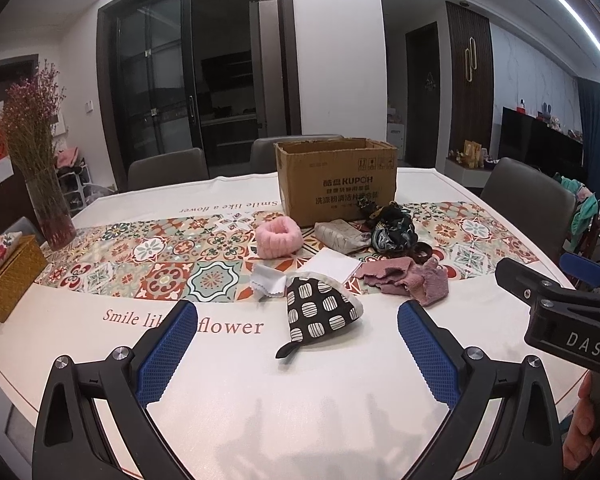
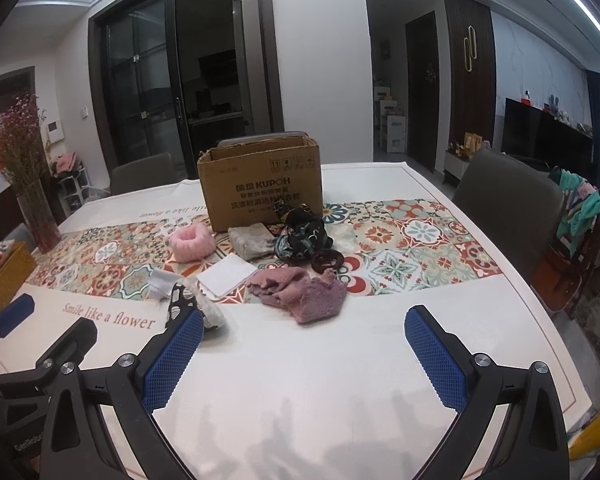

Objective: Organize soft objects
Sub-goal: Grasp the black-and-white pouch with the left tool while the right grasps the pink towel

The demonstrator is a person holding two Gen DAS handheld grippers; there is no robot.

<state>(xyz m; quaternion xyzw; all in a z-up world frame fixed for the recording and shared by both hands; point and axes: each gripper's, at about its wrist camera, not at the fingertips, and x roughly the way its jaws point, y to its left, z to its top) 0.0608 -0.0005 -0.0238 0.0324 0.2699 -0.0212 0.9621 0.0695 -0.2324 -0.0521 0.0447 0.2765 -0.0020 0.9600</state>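
Here cardboard box [image 1: 336, 180] open-topped – inside hidden; left gripper [image 1: 298, 334], right gripper [image 2: 304, 340] fingers spread, empty.

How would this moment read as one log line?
left gripper: open, empty | right gripper: open, empty | soft items: on table | cardboard box: upright

The open brown cardboard box [image 1: 336, 180] looks matt and rough, its top edge frayed. Beside it the fluffy pink plush band [image 1: 278, 240] and the crumpled mauve fleece cloth [image 2: 300, 290] are soft and nubbly, while the folded white square cloth [image 2: 226, 274] lies smooth and flat. The black pot-holder with white printed ovals [image 1: 320, 314] is woven fabric (edged in pale binding). Both grippers [image 1: 296, 344] [image 2: 304, 354] are matt black plastic with textured blue rubber pads [image 2: 172, 364] and shiny metal screws. The white tablecloth [image 2: 320, 380] has a faint sheen.
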